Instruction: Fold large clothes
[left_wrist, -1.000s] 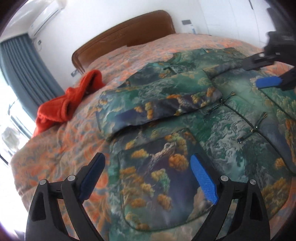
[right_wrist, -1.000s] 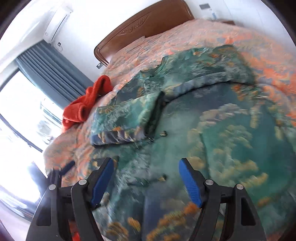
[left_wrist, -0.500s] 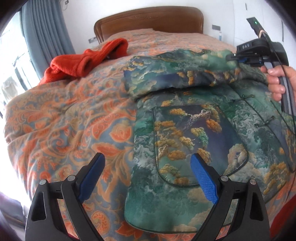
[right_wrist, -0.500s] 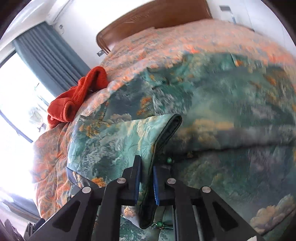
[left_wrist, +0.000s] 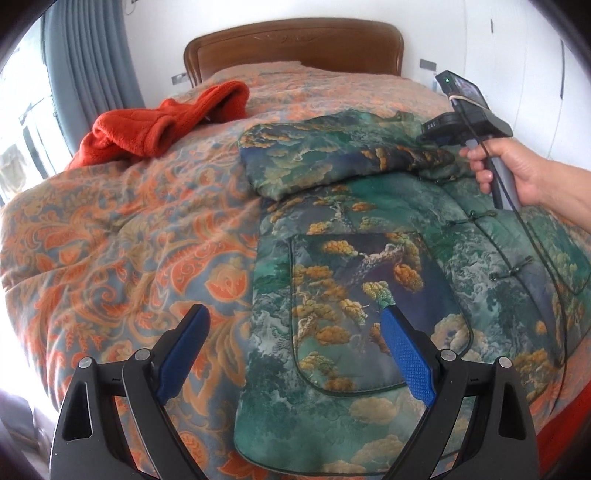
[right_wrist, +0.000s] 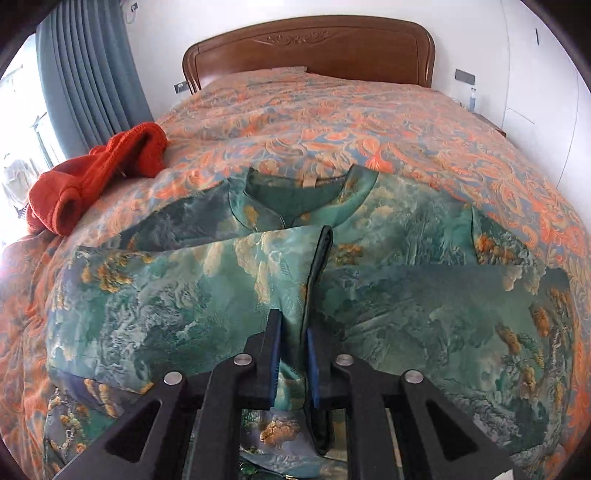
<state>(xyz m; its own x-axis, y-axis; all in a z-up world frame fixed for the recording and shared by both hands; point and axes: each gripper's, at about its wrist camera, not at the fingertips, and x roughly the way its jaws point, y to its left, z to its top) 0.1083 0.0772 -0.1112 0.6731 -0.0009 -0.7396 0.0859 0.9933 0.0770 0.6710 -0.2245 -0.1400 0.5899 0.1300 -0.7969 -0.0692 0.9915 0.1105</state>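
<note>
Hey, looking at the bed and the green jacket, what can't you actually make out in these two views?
- Right tongs, right wrist view: closed on the folded sleeve; the cuff's lower end is hidden behind the fingers.
- Green jacket, left wrist view: its right side is cut off by the picture edge.
- Right tongs' tips, left wrist view: hidden by the device body and the hand.
- Red garment: bunched up, type unclear.

In the left wrist view, the right gripper's (left_wrist: 428, 136) fingertips were hidden behind the folded sleeve (left_wrist: 332, 162), so its hold could not be read there. The jacket's (left_wrist: 369, 295) right side and the person's forearm (left_wrist: 561, 188) ran off the right edge. In the right wrist view, the cuff (right_wrist: 317, 295) dropped behind the black fingers (right_wrist: 273, 354) at bottom centre. The window (right_wrist: 14, 177) at far left was washed out white.
</note>
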